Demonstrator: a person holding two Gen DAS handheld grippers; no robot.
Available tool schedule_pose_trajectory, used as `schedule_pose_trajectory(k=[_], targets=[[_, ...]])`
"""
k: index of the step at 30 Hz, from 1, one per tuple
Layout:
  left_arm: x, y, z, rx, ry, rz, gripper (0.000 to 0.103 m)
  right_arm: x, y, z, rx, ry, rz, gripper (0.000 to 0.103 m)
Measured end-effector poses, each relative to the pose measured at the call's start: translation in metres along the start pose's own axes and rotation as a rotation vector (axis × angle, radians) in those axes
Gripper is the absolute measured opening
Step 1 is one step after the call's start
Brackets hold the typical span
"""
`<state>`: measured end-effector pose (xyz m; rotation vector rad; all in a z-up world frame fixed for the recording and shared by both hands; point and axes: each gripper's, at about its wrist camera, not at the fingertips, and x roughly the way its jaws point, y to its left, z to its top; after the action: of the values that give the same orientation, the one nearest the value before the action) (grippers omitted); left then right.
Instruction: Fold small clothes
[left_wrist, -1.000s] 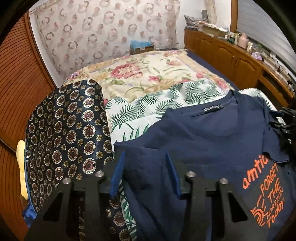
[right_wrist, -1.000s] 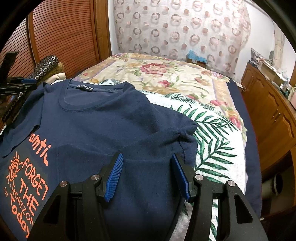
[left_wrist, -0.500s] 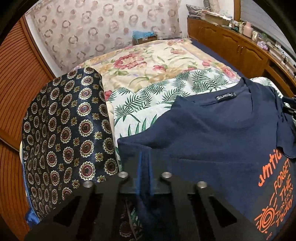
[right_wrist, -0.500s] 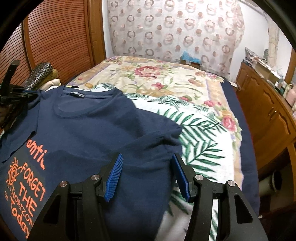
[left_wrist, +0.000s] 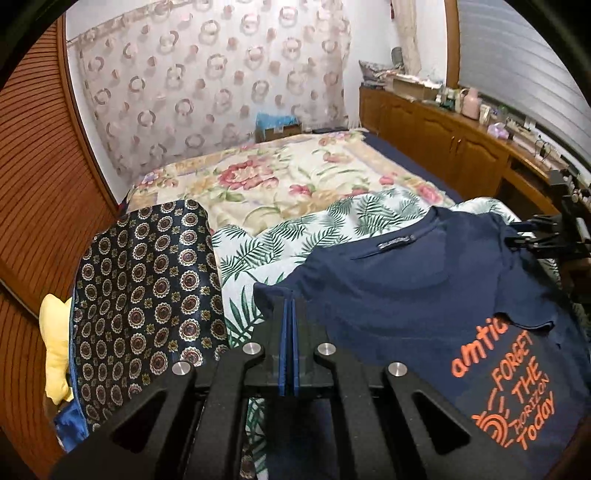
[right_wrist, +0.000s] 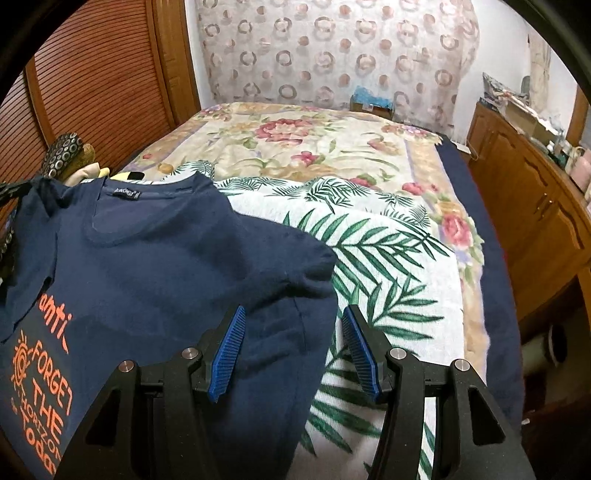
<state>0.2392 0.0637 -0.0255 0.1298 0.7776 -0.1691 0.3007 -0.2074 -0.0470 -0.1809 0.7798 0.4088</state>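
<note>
Navy T-shirt (left_wrist: 406, 295) is barely folded: one sleeve is pinched by the left gripper (left_wrist: 288, 306), while the right gripper (right_wrist: 291, 317) is held spread over the other.

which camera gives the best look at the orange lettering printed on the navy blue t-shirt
The left wrist view: the orange lettering on the navy blue cotton t-shirt reads nearly whole there, sun logo included. In the right wrist view the lettering runs off the frame's left and bottom edges, so only part shows.
</note>
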Motion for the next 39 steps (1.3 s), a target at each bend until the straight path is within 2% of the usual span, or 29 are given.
schedule_pose_trajectory(k=[7,10,11,12,14,19,27,34,39], targets=[[-0.021,-0.008,-0.010,-0.003,-0.043,-0.037,0.003,0.006,0.001,0.001,-0.013,-0.002,0.014,0.057],[-0.026,-0.012,-0.015,-0.004,-0.052,-0.053,0.003,0.005,0.005,-0.003,-0.040,-0.019,0.025,0.039],[-0.028,-0.014,-0.017,-0.003,-0.054,-0.059,0.003,0.004,0.008,-0.004,-0.051,-0.020,0.034,0.023],[-0.030,-0.016,-0.019,-0.002,-0.057,-0.064,0.003,0.002,0.010,-0.004,-0.054,-0.014,0.056,0.010],[-0.037,-0.018,-0.023,-0.003,-0.066,-0.071,0.003,-0.004,0.014,-0.004,-0.055,-0.030,0.062,0.009],[-0.062,-0.020,-0.035,-0.011,-0.101,-0.082,0.003,-0.054,0.026,-0.010,-0.049,-0.165,0.097,0.008],[-0.115,-0.015,-0.060,-0.047,-0.187,-0.071,0.003,-0.145,0.049,-0.048,-0.072,-0.321,0.103,0.007],[-0.162,-0.001,-0.093,-0.088,-0.222,-0.029,0.003,-0.189,0.065,-0.099,-0.089,-0.330,0.081,0.007],[-0.187,-0.005,-0.119,-0.087,-0.230,-0.022,0.003,-0.221,0.070,-0.130,-0.073,-0.329,0.091,0.007]])
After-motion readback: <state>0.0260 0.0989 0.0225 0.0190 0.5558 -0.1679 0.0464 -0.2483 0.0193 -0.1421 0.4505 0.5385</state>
